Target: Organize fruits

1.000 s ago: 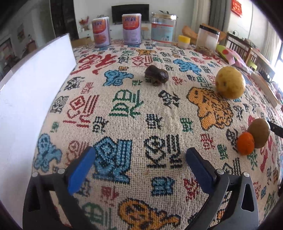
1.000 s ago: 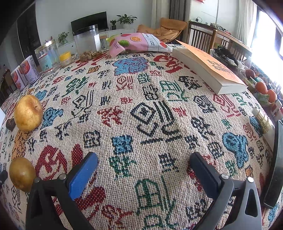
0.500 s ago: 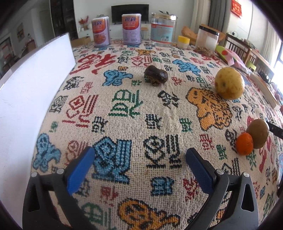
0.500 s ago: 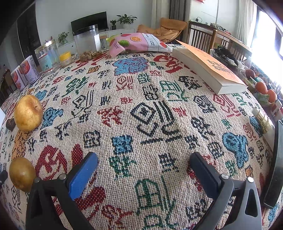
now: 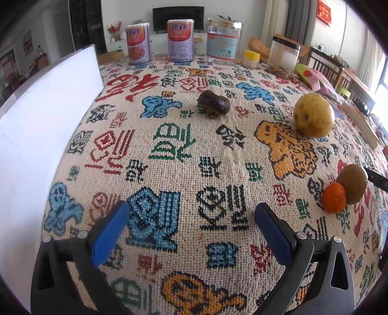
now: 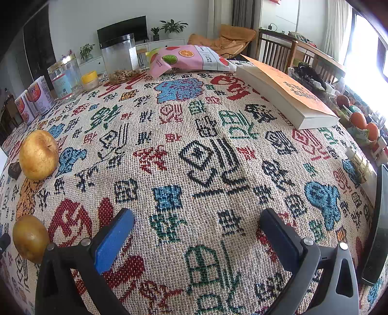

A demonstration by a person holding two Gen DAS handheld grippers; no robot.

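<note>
So the whole tabletop (image 5: 169,155) is covered in a woven cloth (image 6: 194,150) with colourful characters and little cartoon animals all over it. Behind it there's a living room: a TV (image 5: 178,18) on the wall, potted plants (image 6: 173,25), wooden chairs (image 6: 274,48) and bright window light off to the right.

A big white board (image 5: 41,135) stands up left of the left gripper (image 5: 191,221). A thick orange-covered book (image 6: 288,97) lies ahead-right of the right gripper (image 6: 197,226), with a pink snack bag (image 6: 189,59) beyond it. Jars (image 5: 224,40) and cans (image 5: 180,40) line the far edge.

Fruits: a yellow pear (image 5: 314,115) sits ahead-right of the left jaws, a brown kiwi (image 5: 352,183) touching a small orange (image 5: 333,197) just to their right, and a dark shrivelled fruit (image 5: 213,104) straight ahead, further off.

Both sets of jaws are spread wide over bare cloth, holding nothing.
</note>
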